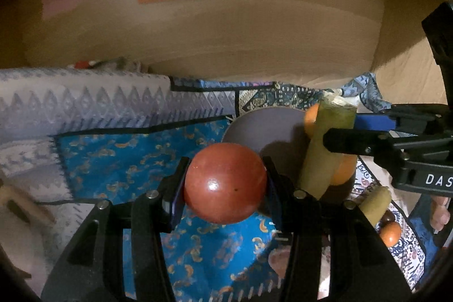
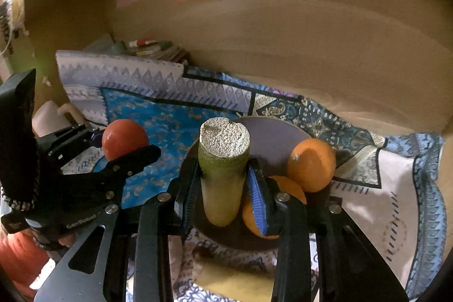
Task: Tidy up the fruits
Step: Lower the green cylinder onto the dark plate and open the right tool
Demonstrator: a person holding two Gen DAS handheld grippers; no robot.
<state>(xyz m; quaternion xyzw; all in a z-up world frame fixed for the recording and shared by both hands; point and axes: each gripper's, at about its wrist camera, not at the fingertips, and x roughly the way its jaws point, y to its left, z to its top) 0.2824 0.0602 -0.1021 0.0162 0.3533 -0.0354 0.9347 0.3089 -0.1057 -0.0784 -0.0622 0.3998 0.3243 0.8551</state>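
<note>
My left gripper (image 1: 225, 183) is shut on a red tomato (image 1: 225, 183) and holds it above the blue cloth, just left of the dark plate (image 1: 263, 126). It also shows in the right wrist view (image 2: 124, 143) with the tomato (image 2: 124, 137). My right gripper (image 2: 223, 183) is shut on a green sugarcane piece (image 2: 223, 177) and holds it tilted over the plate (image 2: 271, 132). The same piece shows in the left wrist view (image 1: 325, 149). Two oranges (image 2: 311, 163) lie on the plate's right side.
A patterned blue and white cloth (image 1: 119, 157) covers the surface. Another cane piece (image 1: 373, 205), a small orange (image 1: 390, 234) and dark round fruits lie to the plate's right. A beige wall (image 2: 311, 47) stands close behind. Books (image 2: 153, 47) lie at the back left.
</note>
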